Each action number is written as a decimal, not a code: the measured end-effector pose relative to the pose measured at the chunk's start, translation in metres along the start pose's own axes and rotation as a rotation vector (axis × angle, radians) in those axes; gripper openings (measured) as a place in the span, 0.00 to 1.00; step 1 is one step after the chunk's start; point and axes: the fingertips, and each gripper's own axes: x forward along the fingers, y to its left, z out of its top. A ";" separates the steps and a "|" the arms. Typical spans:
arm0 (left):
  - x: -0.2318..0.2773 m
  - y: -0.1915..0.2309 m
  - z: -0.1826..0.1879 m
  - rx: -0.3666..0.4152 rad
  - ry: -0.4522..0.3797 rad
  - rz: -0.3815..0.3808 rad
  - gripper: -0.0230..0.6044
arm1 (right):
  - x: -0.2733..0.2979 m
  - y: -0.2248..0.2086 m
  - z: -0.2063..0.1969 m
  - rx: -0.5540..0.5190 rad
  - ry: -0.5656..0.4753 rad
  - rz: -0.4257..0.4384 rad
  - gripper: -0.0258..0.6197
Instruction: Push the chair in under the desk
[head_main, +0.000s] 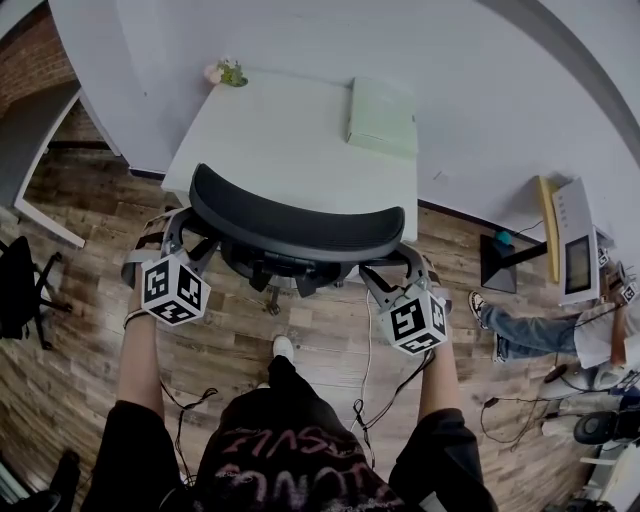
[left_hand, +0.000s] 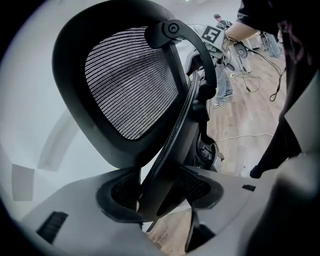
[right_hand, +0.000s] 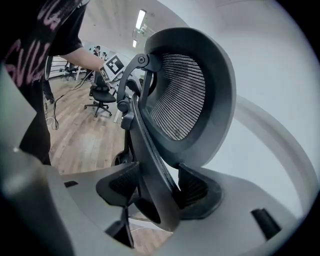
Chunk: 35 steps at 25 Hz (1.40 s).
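A black office chair with a mesh backrest (head_main: 295, 225) stands at the front edge of the white desk (head_main: 290, 130), its seat partly under the top. My left gripper (head_main: 185, 238) is shut on the left edge of the backrest, and my right gripper (head_main: 385, 272) is shut on its right edge. In the left gripper view the dark backrest rim (left_hand: 170, 145) runs up between the pads of the left gripper (left_hand: 157, 192). The right gripper view shows the same rim (right_hand: 150, 150) clamped in the right gripper (right_hand: 155, 192). The chair's base is mostly hidden under the seat.
A pale green box (head_main: 382, 115) and a small plant (head_main: 225, 72) lie on the desk by the white wall. Another black chair (head_main: 20, 285) stands at the left. A seated person (head_main: 540, 330) and a white device (head_main: 575, 240) are at the right. Cables (head_main: 370, 400) trail on the wood floor.
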 end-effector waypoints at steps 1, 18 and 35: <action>0.003 0.002 0.002 0.000 -0.001 0.000 0.43 | 0.001 -0.003 -0.001 0.001 0.002 -0.001 0.42; 0.034 0.018 0.017 -0.001 -0.010 0.006 0.44 | 0.020 -0.035 -0.016 -0.008 0.009 -0.011 0.43; 0.046 0.019 0.031 -0.010 0.014 -0.001 0.44 | 0.023 -0.053 -0.028 -0.026 -0.007 0.000 0.43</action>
